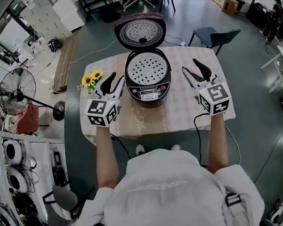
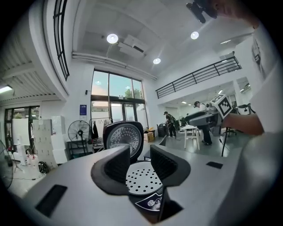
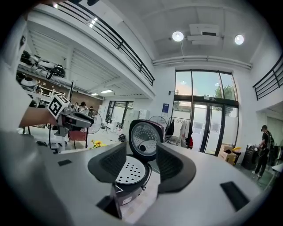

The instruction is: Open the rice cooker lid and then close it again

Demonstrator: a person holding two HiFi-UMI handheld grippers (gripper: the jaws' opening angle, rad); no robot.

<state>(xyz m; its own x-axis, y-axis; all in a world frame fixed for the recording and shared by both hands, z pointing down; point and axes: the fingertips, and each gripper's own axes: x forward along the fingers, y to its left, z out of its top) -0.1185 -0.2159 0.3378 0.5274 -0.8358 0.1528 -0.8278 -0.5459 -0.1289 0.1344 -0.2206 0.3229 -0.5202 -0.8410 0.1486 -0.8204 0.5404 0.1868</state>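
The dark rice cooker (image 1: 147, 78) stands at the middle of the table, its lid (image 1: 139, 31) swung up and back, showing the perforated inner plate (image 1: 147, 68). My left gripper (image 1: 114, 81) hovers just left of the cooker, open, with nothing between its jaws. My right gripper (image 1: 190, 65) hovers to the cooker's right, open wide and empty. In the left gripper view the open jaws (image 2: 140, 156) frame the raised lid (image 2: 124, 137) and the plate (image 2: 143, 178). The right gripper view shows its gripper (image 3: 141, 156) framing the lid (image 3: 145, 139) and the cooker body (image 3: 128, 176).
A checked cloth covers the small table (image 1: 178, 111). Yellow sunflowers (image 1: 90, 79) sit at its left edge, close to my left gripper. A dark chair (image 1: 214, 34) stands behind the table at the right. A floor fan (image 1: 15, 89) stands far left.
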